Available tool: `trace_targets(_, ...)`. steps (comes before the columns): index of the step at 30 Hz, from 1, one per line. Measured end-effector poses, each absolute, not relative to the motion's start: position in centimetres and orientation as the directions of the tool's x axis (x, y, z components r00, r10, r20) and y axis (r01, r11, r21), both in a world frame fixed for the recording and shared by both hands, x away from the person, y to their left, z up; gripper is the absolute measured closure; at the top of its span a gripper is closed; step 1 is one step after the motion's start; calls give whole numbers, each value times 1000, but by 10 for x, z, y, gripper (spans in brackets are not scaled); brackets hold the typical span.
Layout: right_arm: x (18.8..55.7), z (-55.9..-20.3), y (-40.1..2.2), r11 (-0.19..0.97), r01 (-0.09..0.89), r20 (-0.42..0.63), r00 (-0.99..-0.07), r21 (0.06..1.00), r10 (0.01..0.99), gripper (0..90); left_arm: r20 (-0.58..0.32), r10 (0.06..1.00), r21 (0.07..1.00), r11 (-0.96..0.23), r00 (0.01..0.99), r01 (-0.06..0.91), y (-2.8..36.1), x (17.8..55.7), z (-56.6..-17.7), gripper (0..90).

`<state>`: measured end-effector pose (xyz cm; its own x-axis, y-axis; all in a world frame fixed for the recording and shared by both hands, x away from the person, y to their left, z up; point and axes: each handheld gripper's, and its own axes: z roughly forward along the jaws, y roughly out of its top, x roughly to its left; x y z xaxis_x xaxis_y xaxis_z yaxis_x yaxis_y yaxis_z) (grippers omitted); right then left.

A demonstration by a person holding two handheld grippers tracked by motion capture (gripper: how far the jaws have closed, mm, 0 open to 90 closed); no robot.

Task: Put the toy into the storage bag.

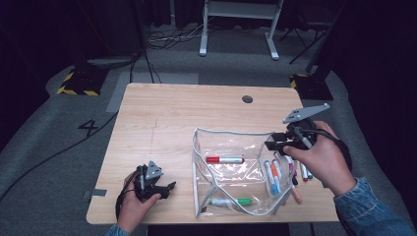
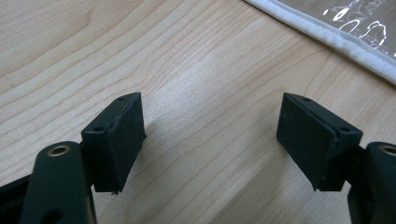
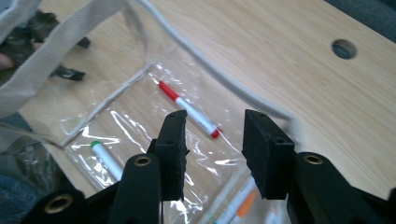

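The person's right gripper (image 1: pixel 273 144) hangs over the right rim of a clear plastic pouch (image 1: pixel 231 172) that stands open on the wooden surface (image 1: pixel 162 113). Its fingers (image 3: pixel 173 140) stand moderately apart with nothing pinched between them; through the gap you look down at the crinkled clear plastic. Just beyond the fingertips, inside the pouch, lies a red-capped marker (image 1: pixel 224 160). Off to the left of the left finger in the right gripper view, lower down, a green-capped marker (image 3: pixel 105 156) also lies inside, near the pouch's front edge. The pouch's white trim (image 3: pixel 219 77) curves past ahead of the right finger, well short of the round hole (image 1: pixel 247 99) in the surface farther on. Beneath the right hand and beside the pouch's right wall lies a loose cluster of markers (image 1: pixel 275 177), blue, orange and pink among them; two of these show blurred right under the fingers in the right gripper view.

The left gripper (image 1: pixel 169 189) sits low near the front left of the surface, well apart from the pouch. Its fingers (image 2: pixel 123 135) are spread wide over bare wood, holding nothing, and a corner of the white trim sits beyond the right finger.
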<state>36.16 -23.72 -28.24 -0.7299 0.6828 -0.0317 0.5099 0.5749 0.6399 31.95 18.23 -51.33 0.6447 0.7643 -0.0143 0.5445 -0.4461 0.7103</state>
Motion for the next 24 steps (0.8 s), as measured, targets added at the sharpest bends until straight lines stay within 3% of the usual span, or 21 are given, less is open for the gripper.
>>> trace_targets(11,380,-297,-297,434,620,40,-601,654,799,615,-17,766,710,-443,643,547,183,319,-513,238)
trace_targets(24,396,-335,-350,355,701,22,-466,618,884,618,-18,768,710,-441,640,549,183,319,-513,236)
